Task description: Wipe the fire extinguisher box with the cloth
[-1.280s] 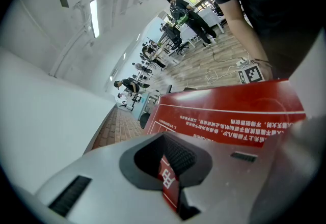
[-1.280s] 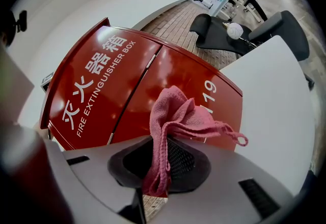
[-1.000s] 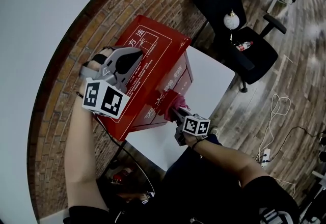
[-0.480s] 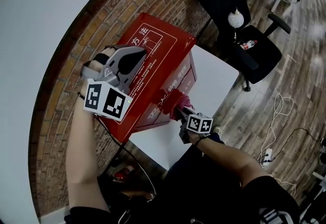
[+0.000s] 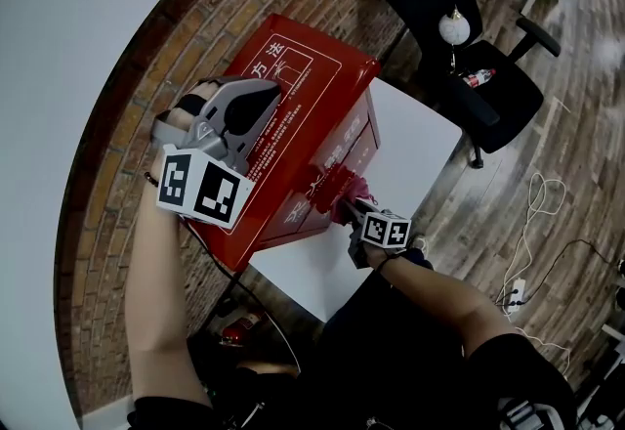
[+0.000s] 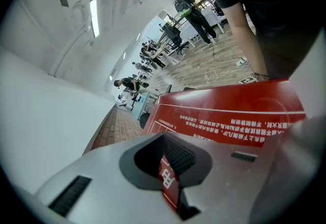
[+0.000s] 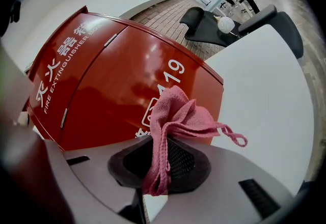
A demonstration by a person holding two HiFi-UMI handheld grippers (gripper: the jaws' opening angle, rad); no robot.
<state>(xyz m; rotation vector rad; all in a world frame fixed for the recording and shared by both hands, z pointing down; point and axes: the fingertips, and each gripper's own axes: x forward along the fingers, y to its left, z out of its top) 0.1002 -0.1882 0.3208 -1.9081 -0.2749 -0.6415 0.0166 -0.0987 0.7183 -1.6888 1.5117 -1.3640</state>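
Observation:
The red fire extinguisher box (image 5: 314, 91) stands on a white table (image 5: 415, 140). My left gripper (image 5: 266, 104) rests on its top panel with the white print. In the left gripper view the left gripper (image 6: 170, 179) has its jaws a narrow gap apart, with only the red panel (image 6: 229, 111) showing through. My right gripper (image 5: 350, 208) is shut on a pink cloth (image 5: 342, 186). The bunched cloth (image 7: 175, 116) sticks out of the right gripper (image 7: 158, 167) and lies against the box's front face (image 7: 102, 75), low down near the "119" print.
A brick wall (image 5: 195, 37) runs behind the box. A black office chair (image 5: 469, 57) stands beyond the table's far side. Cables (image 5: 532, 223) lie on the wooden floor to the right. Bare tabletop (image 7: 254, 80) shows right of the box.
My right gripper has slid down the box's front face with the cloth. The left gripper has stayed in place on top.

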